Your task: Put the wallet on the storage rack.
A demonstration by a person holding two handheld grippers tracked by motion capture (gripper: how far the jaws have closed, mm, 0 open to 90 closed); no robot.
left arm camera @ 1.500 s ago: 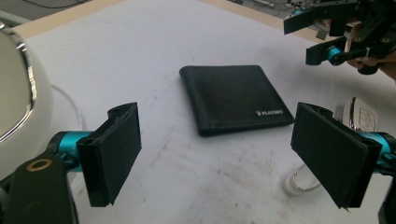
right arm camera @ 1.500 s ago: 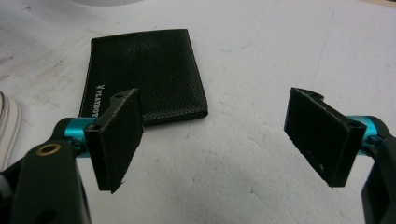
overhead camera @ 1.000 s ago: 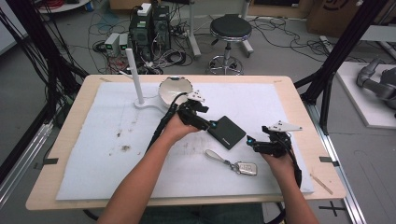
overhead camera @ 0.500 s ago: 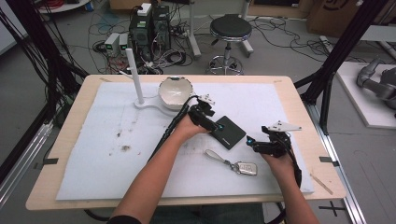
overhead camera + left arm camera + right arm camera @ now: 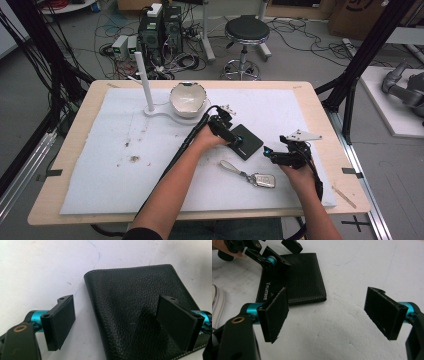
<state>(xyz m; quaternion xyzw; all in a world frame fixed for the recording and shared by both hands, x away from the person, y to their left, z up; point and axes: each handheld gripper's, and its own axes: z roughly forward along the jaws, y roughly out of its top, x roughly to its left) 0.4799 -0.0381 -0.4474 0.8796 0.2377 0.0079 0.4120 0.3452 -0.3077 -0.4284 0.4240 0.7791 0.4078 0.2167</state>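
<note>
Straddling black wallet [image 5: 140, 312] edge w/ left gripper [image 5: 125, 322] wide open, right gripper [image 5: 332, 315] open, empty, nearby

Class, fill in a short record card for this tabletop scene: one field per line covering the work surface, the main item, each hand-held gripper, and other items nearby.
Surface: white mat on a wooden table
Main item: black leather wallet, lying flat and closed
Left hand-held gripper: jaws open, straddling one edge of the wallet
Right hand-held gripper: jaws open, over bare mat beside the wallet
Nearby: car key fob with strap, white bowl, white upright post
</note>
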